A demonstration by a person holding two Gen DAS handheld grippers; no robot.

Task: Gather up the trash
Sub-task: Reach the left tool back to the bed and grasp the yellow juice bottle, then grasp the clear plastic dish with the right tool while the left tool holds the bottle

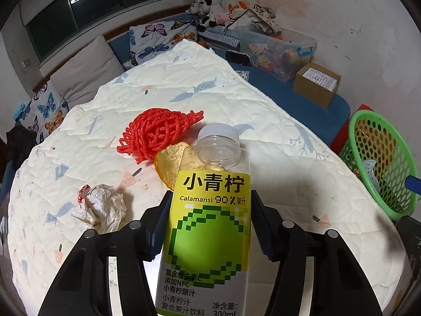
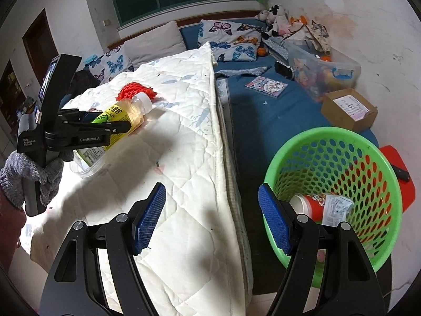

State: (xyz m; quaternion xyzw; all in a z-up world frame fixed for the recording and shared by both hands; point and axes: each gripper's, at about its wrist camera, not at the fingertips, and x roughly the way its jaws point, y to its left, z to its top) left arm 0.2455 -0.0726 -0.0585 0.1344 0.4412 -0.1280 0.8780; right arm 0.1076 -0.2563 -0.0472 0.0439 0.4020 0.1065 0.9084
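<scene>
My left gripper (image 1: 210,223) is shut on a clear plastic bottle (image 1: 208,237) with a yellow-green Calamansi label, held just above the white quilt (image 1: 236,105); it also shows in the right wrist view (image 2: 115,123). Beyond it lie a red foam net (image 1: 158,134), an orange peel (image 1: 168,163) and a crumpled white paper (image 1: 105,208). My right gripper (image 2: 210,221) is open and empty over the quilt's edge, beside the green basket (image 2: 334,137), which holds a red cup (image 2: 313,205) and a wrapper.
The green basket (image 1: 379,163) stands right of the bed. A cardboard box (image 2: 350,110), a clear storage bin (image 2: 321,71), a booklet (image 2: 265,87), plush toys and butterfly pillows lie on the blue sheet (image 2: 252,121).
</scene>
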